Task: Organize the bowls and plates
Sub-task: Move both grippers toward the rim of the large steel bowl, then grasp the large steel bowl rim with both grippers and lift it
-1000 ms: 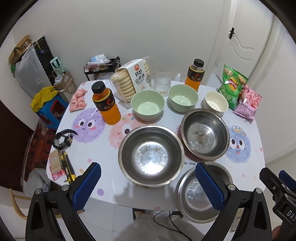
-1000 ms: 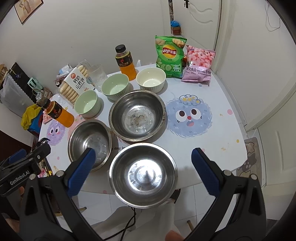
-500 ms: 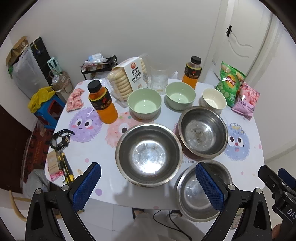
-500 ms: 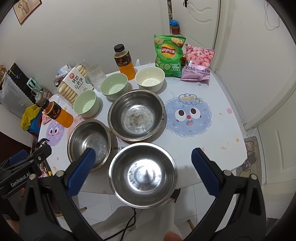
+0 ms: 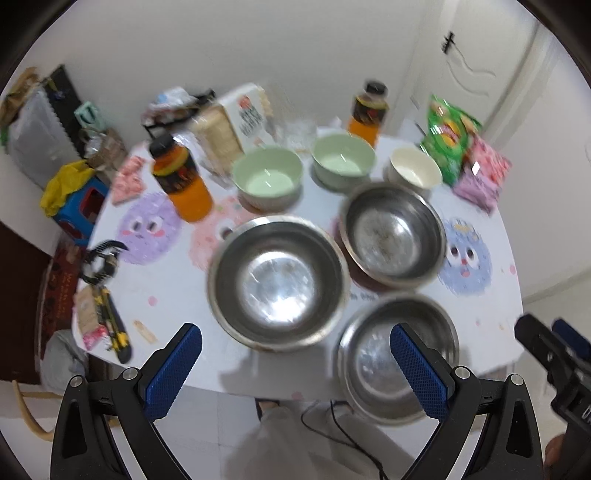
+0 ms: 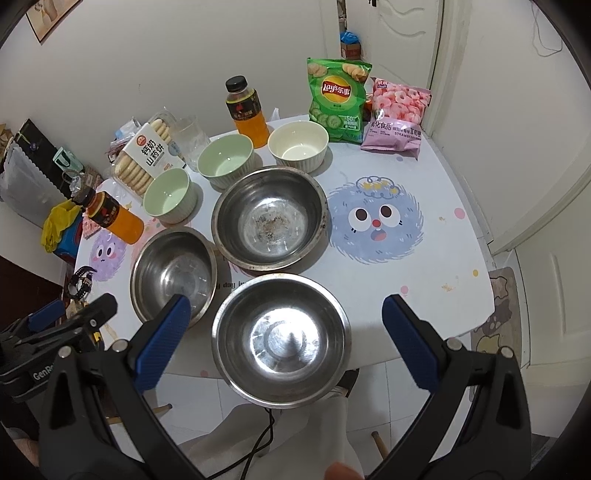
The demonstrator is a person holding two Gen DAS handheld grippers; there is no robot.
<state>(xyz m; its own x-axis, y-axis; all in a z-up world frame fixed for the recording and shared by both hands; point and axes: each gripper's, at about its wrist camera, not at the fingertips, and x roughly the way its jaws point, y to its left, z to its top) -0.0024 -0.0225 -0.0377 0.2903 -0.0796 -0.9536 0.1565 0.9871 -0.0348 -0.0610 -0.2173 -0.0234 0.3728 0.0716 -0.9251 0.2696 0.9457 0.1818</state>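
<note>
While jaws gape, untouched steel bowls [image 6: 280, 332]

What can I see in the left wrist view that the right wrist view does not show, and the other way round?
Only the left wrist view shows the yellow utility knife at the table's left edge, the left gripper head-on, and the door handle.

Only the right wrist view shows the right gripper head-on, sharp print on the green chips bag, the floor mat and the picture corner.

Both show three steel bowls, two green bowls, the white bowl and two orange bottles. Both grippers are open and hold nothing.
</note>
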